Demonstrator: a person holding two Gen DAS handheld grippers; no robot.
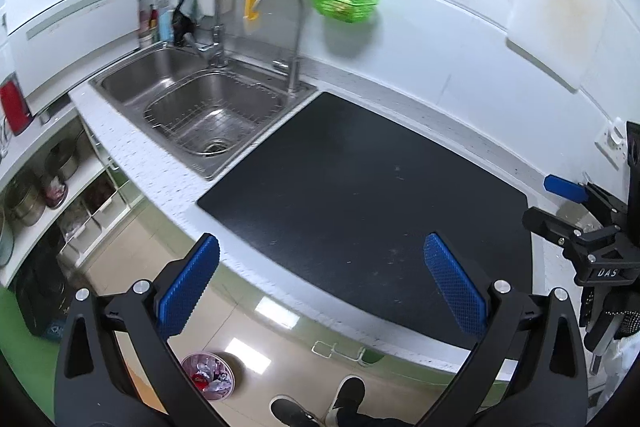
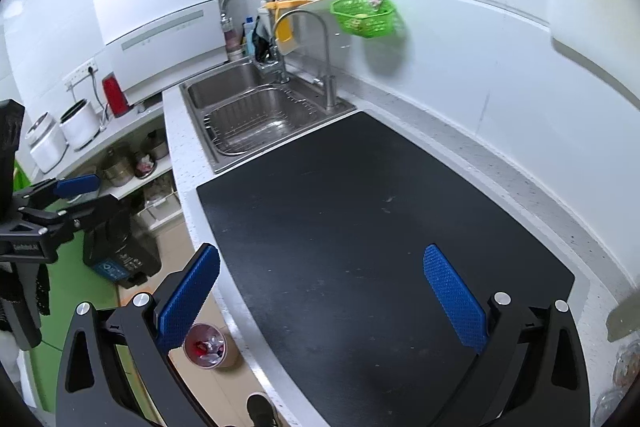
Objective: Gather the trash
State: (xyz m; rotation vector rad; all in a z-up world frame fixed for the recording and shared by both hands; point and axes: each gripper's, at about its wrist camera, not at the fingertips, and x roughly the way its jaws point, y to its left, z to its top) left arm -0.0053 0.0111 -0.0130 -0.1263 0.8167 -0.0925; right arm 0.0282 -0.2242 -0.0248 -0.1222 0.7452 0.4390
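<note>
A small round trash bin (image 1: 208, 375) with crumpled wrappers in it stands on the floor below the counter; it also shows in the right wrist view (image 2: 205, 346). A black mat (image 1: 360, 203) lies bare on the white counter, also in the right wrist view (image 2: 360, 247). My left gripper (image 1: 320, 283) is open and empty, held above the counter's front edge. My right gripper (image 2: 320, 291) is open and empty above the mat. Each gripper shows in the other's view: the right one (image 1: 576, 203) at the right edge, the left one (image 2: 60, 199) at the left edge.
A steel sink (image 1: 208, 107) with a wire rack and two faucets sits left of the mat. A green basket (image 1: 346, 1) hangs on the white wall. A white appliance (image 2: 160, 27) stands beyond the sink. Shelves with pots (image 1: 36, 187) are below left. Shoes (image 1: 320, 407) on the floor.
</note>
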